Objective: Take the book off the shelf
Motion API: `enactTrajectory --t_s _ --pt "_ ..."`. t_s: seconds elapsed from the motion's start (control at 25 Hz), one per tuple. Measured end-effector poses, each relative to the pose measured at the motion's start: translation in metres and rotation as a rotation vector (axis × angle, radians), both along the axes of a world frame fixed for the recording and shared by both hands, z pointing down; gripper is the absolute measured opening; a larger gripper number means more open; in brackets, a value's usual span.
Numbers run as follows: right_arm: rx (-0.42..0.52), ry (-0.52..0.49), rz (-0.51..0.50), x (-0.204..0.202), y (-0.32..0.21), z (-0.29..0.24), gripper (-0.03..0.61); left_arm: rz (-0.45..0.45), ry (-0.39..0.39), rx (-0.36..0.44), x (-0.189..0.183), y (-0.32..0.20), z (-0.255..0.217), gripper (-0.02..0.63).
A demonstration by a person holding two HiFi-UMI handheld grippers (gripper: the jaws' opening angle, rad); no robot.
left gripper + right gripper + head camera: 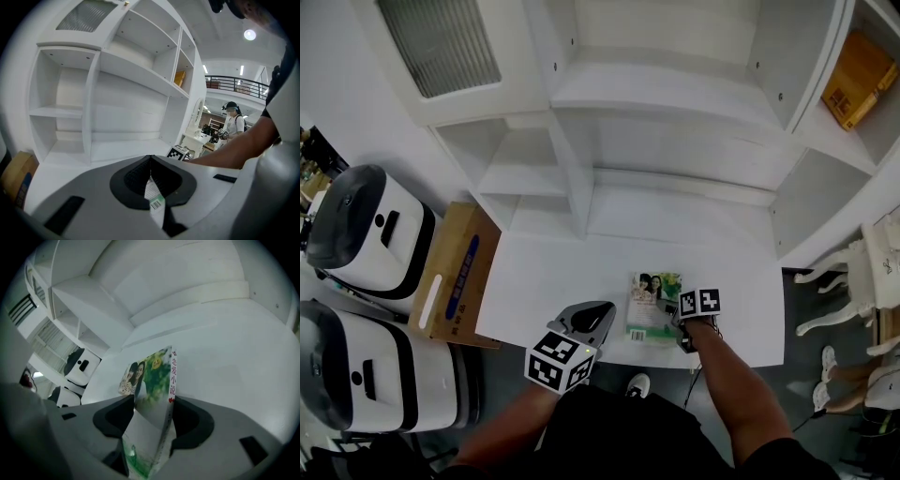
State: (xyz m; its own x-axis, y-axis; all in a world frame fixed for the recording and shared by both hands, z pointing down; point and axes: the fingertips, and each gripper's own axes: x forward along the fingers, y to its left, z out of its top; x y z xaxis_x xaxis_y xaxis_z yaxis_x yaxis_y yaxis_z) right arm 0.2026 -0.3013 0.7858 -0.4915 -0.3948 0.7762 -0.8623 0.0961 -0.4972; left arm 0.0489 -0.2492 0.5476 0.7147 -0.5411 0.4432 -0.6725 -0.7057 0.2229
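Thin paperback book with a green cover showing two people (654,302) lies flat, cover up, on the wide white ledge (553,281) at the foot of the white cubby shelf unit (675,103), near the ledge's front edge and outside every compartment. Right gripper (675,323) sits at the book's near right corner. In the right gripper view its jaws are spread wide, released, with the book's (154,376) near end between them. The spine with red characters is next to the right jaw and the cover faces the left one, and neither pad is clearly pressing. Left gripper (592,312) hovers just left of the book's near left corner. In the left gripper view its jaws (150,159) are clenched tip to tip, with a white slip bearing a green barcode visible in the gap behind the tips; can't tell what it belongs to. Yellow-brown carton (860,77) sits in an upper right compartment. Flat brown cardboard box (455,277) leans beside the ledge's left end, next to two white-and-black rounded machines (370,230).
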Motion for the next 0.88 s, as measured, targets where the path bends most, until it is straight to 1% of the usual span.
enactTrajectory --t_s 0.16,0.28,0.32,0.52,0.64,0.72,0.88 --pt "0.02 0.104 -0.054 0.006 0.0 0.0 0.249 -0.001 0.003 0.0 0.001 0.001 0.0 0.011" --pt "0.061 0.182 -0.051 0.018 -0.004 -0.005 0.252 -0.002 0.008 0.002 0.001 0.001 -0.001 0.011" --pt "0.074 0.189 -0.045 0.021 -0.006 -0.008 0.252 -0.004 0.01 0.002 0.001 0.001 -0.002 0.011" --pt "0.112 0.116 0.012 0.029 -0.009 -0.027 0.252 -0.017 0.015 0.004 0.002 -0.002 -0.001 0.011" --pt "0.156 0.063 0.049 0.035 -0.007 -0.043 0.25 -0.023 0.019 0.007 0.005 -0.003 -0.002 0.011" --pt "0.205 0.012 0.083 0.038 -0.006 -0.06 0.25 -0.026 0.021 0.01 0.007 -0.002 -0.003 0.011" --pt "0.351 -0.095 0.122 0.037 -0.001 -0.113 0.249 -0.031 0.058 0.023 0.013 -0.002 -0.013 0.011"
